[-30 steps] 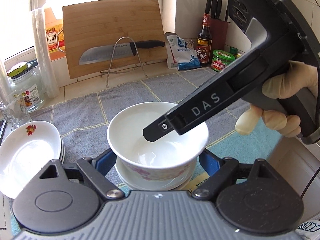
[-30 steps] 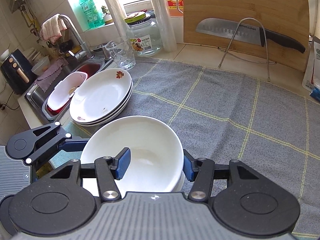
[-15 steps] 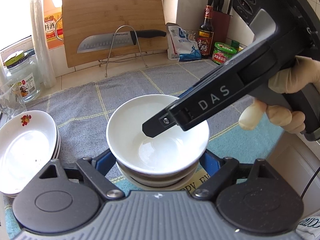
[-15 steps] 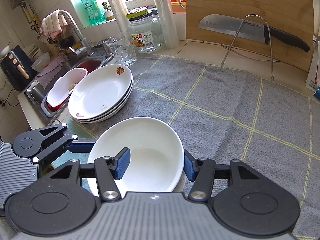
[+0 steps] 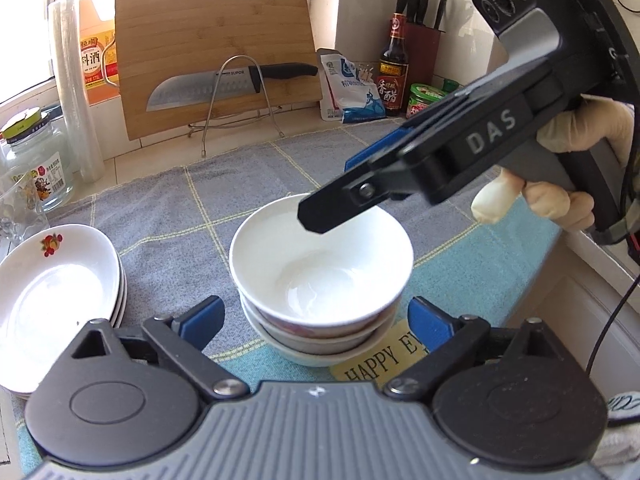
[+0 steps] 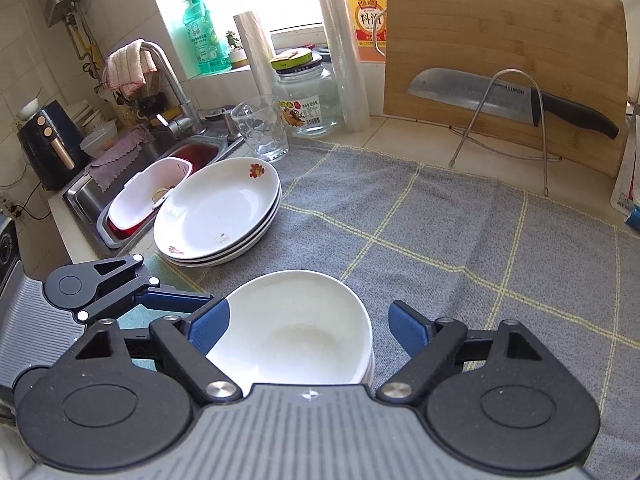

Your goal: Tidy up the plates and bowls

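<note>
Three white bowls [image 5: 320,280] sit nested on the grey checked cloth; the right wrist view shows the same stack [image 6: 292,328]. My left gripper [image 5: 316,324] straddles the stack, its jaws opening and its blue pads [image 5: 202,322] clear of the bowls. My right gripper [image 6: 308,324] is also opening, with the top bowl's near rim between its pads, untouched. It hangs over the bowls' far rim [image 5: 340,188] in the left wrist view. A stack of white plates [image 6: 218,212] with a fruit print lies to the left, also seen from the left wrist [image 5: 56,296]. The left gripper [image 6: 180,300] reaches in from the left.
A bamboo chopping board [image 5: 216,48] with a knife [image 5: 224,84] on a wire stand leans at the back. A glass jar [image 6: 308,100] and tumbler [image 6: 260,132] stand beside the sink [image 6: 120,200]. Sauce bottles [image 5: 394,68] and a knife block fill the right corner. A gloved hand [image 5: 560,184] holds the right gripper.
The top bowl came down and nested in the stack. My right gripper let go of its rim, spread its fingers and lifted out. My left gripper's pads moved wider apart.
</note>
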Demonstrator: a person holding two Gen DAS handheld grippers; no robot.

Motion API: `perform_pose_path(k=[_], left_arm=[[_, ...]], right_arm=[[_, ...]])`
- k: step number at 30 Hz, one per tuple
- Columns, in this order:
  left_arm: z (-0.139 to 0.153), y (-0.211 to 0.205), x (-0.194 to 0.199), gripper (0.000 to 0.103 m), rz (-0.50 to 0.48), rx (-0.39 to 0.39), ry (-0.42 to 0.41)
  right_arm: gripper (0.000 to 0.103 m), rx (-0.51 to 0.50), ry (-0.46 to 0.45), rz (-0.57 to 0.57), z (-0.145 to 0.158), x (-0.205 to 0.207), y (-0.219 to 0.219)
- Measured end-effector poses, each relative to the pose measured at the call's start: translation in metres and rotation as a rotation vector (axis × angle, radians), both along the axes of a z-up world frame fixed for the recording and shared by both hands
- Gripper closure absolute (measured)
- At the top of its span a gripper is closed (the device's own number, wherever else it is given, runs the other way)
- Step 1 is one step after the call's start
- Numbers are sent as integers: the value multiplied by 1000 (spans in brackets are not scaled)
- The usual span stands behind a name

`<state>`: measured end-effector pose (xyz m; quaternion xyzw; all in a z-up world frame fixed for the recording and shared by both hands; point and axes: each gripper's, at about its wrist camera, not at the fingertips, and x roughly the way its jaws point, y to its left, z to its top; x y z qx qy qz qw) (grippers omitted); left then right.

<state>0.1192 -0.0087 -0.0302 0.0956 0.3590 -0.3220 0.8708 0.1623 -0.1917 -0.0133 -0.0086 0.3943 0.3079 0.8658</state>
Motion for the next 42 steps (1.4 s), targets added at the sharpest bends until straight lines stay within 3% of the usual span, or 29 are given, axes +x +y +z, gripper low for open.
perform_pose_path(k=[2, 11, 17, 21, 29, 37, 42], left_arm=[[-2, 6, 0, 5, -20, 12, 1], [-31, 19, 10, 4, -169, 133, 23], [-44, 18, 24, 4, -267, 132, 43], [-54, 7, 30, 4, -345, 164, 48], [-68, -1, 40, 1, -392, 176, 69], [-70, 5, 36, 0, -413, 154, 42], [-67, 1, 41, 1, -455, 165, 36]], right_arm=[[0, -4, -37, 7, 4, -8, -5], [0, -94, -50, 3, -8, -41, -10], [0, -259, -41, -11, -42, -60, 8], [0, -306, 9, -19, -68, -61, 13], [0, -321, 53, 26, -102, -47, 16], [0, -306, 2, 102, -104, -44, 13], [0, -341, -77, 221, -99, -39, 18]])
